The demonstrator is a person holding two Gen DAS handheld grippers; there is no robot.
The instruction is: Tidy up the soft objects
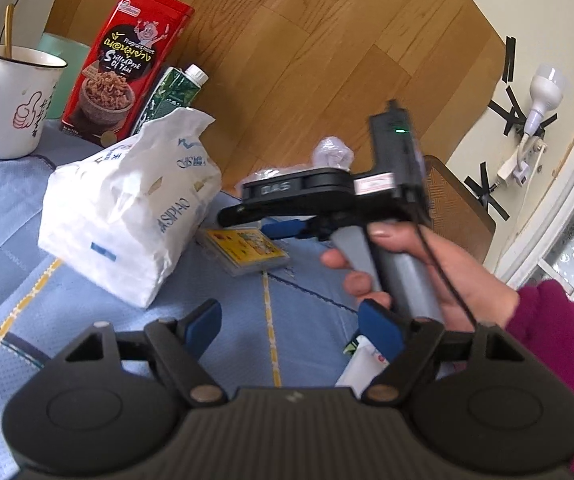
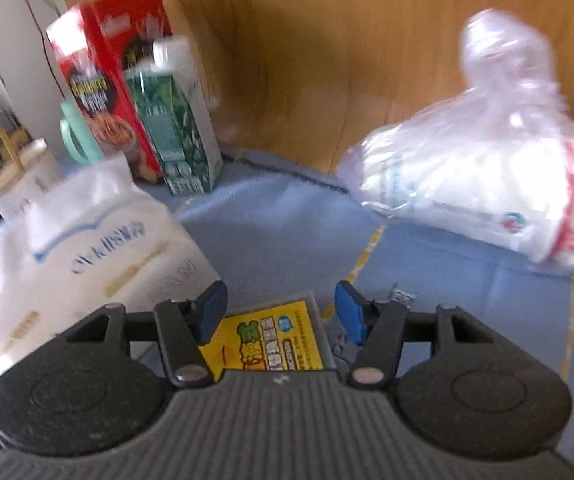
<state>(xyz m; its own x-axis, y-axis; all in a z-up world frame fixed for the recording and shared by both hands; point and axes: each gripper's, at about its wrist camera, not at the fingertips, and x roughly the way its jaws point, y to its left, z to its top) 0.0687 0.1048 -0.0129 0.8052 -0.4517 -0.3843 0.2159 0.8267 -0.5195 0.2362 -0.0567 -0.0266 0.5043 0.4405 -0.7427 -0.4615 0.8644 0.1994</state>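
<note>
Tissue pack (image 1: 127,208), soft and white, stands on the blue cloth (image 1: 15,208) in front of the red box (image 1: 123,68) and green carton (image 1: 171,96), which line the back edge beside the mug (image 1: 11,100); a clear bag of soft goods (image 2: 483,184) lies well apart to the right. Right gripper (image 2: 281,312) hovers with jaws apart over a small yellow card case (image 2: 271,340), gripping nothing, probably about to clear it. Left gripper (image 1: 291,320) waits with jaws apart and empty, near the tissue pack

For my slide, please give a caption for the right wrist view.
Right gripper, jaws open, above a yellow-labelled packet, between white tissue pack and clear plastic bag.
</note>
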